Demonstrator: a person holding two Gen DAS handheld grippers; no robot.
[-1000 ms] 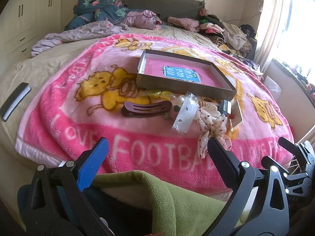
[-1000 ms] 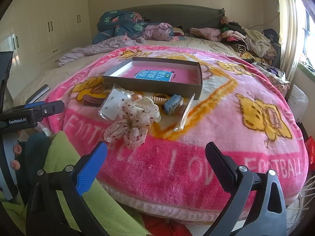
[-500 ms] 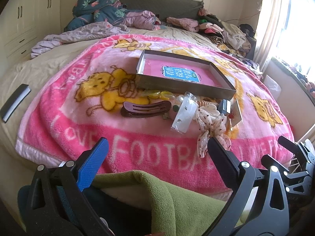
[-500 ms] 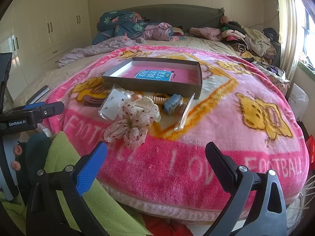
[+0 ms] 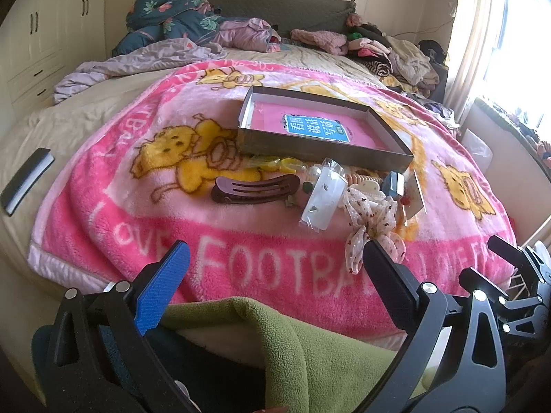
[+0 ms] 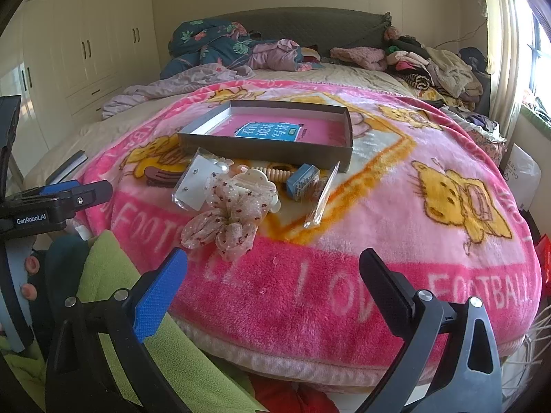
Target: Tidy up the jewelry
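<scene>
A shallow grey box (image 5: 323, 151) (image 6: 268, 153) with a pink floor and a blue label lies on the pink blanket. In front of it lies a pile of accessories: a dark brown hair clip (image 5: 255, 189), a clear earring packet (image 5: 323, 199) (image 6: 194, 182), a spotted fabric bow (image 5: 372, 220) (image 6: 227, 220), a cream coil hair tie (image 6: 275, 173), a small blue box (image 6: 303, 180). My left gripper (image 5: 275, 268) is open and empty, short of the pile. My right gripper (image 6: 273, 268) is open and empty, below the bow.
The pink blanket (image 6: 396, 206) covers the bed. Heaped clothes (image 6: 430, 62) and bedding (image 5: 172, 20) lie at the headboard. A green fleece (image 5: 310, 351) lies just under both grippers. A dark flat object (image 5: 26, 180) lies at the bed's left. Wardrobes stand left, a window right.
Both views have shifted very slightly; the pile and the box lie as before. Both grippers stay open.
</scene>
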